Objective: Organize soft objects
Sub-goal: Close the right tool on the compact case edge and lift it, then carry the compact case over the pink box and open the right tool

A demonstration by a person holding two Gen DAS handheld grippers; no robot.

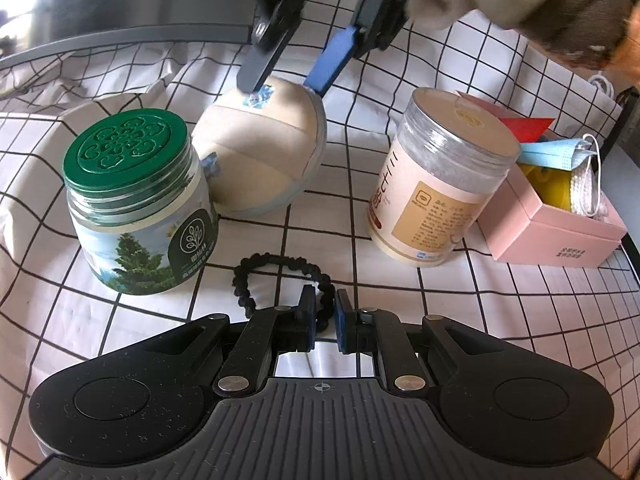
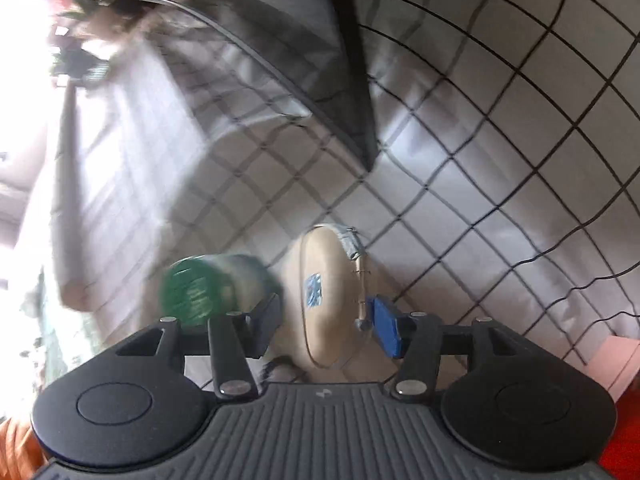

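The left gripper [image 1: 322, 320] sits low over the white cloth with the black grid [image 1: 460, 320], its jaws drawn in close on a black braided hair tie [image 1: 280, 284]. The band's near-right stretch passes between the two blue pads, and the rest of the loop lies flat on the cloth, reaching away to the left toward a glass jar with a green lid [image 1: 140, 208].

Behind that jar lies a beige padded bra cup [image 1: 260, 148], rounded side up, its edge trimmed in grey. It leans against the jar's far side, its long axis running from near left to far right. From the left wrist view, the right gripper [image 1: 288, 76] comes down on it from above with jaws spread wide, one finger touching the small blue label on the dome and the other at the cup's far rim. In the right wrist view the right gripper [image 2: 328, 328] straddles the cup [image 2: 332, 300], the fingers to either side of it and not pressed in; that picture is blurred, so whether they touch is hard to say there.

To the right stands a clear plastic jar with a tan label [image 1: 440, 184], and just beside it an open pink box [image 1: 560, 232] holding a blue face mask [image 1: 560, 154] and something white and knitted. A brown plush toy [image 1: 552, 4] fills the top right corner.
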